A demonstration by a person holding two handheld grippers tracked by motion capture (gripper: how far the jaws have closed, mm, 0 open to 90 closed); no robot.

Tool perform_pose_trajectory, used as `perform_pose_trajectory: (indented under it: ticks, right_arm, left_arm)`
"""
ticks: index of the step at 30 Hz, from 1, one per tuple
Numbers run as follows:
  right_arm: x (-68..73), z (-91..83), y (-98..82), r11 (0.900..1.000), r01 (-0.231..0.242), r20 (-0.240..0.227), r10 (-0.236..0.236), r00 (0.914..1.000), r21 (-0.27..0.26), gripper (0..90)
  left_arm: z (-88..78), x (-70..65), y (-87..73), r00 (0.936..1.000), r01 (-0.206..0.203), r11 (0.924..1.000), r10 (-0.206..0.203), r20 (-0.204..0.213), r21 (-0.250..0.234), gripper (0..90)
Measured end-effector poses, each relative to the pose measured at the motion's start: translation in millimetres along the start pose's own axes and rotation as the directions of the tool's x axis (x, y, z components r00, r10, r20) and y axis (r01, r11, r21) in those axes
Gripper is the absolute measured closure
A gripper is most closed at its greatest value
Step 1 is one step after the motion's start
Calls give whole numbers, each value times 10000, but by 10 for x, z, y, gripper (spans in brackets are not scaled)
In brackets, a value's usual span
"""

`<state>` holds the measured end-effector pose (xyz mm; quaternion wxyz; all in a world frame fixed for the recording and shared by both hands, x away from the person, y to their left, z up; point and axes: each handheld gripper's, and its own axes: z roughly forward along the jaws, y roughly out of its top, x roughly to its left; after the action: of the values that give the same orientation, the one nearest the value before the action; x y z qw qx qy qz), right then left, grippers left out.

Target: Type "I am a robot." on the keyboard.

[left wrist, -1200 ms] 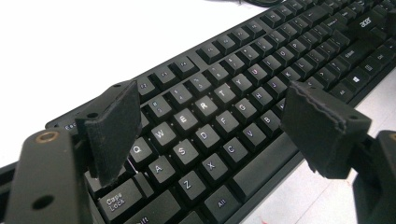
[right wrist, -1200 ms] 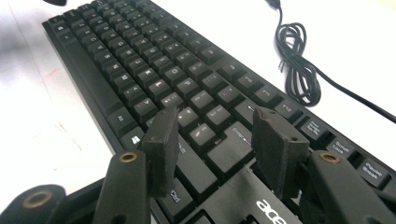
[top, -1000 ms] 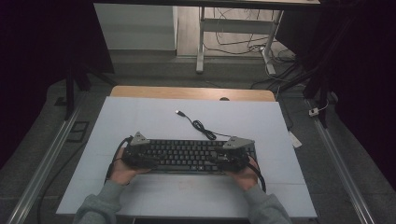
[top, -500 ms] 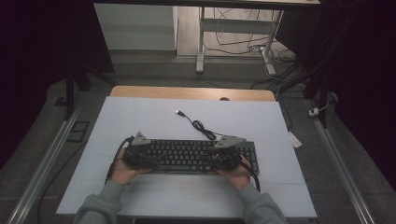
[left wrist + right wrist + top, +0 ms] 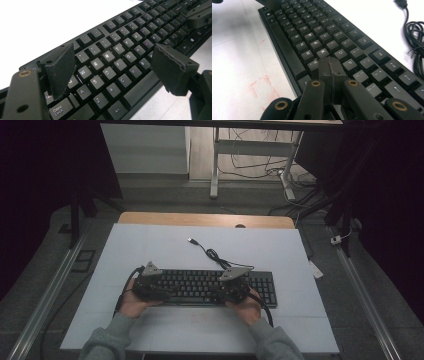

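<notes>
Our right claw (image 5: 331, 65), jaws just closed pad to pad on nothing, hovers over the keyboard (image 5: 317, 35), whose coiled cable (image 5: 415, 32) lies beyond it; our left claw (image 5: 112, 67) stands spread above the keys.

White table (image 5: 150, 245), grey floor (image 5: 40, 285), dark surroundings, desk legs (image 5: 214, 165) behind.

black keyboard (image 5: 117, 57), left gripper (image 5: 112, 67) jaws wide apart above its keys
</notes>
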<state>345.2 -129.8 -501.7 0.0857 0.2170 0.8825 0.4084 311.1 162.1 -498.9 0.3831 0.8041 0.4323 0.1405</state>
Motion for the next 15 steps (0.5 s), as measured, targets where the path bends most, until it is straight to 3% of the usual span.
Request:
perform_pose_trajectory:
  ticks: [15]
  right_arm:
    - [52,150,8,9993,35,76,-38,10000,368,895]
  left_arm:
    - [21,-6,-3,10000,-42,9999,42,31,128,197]
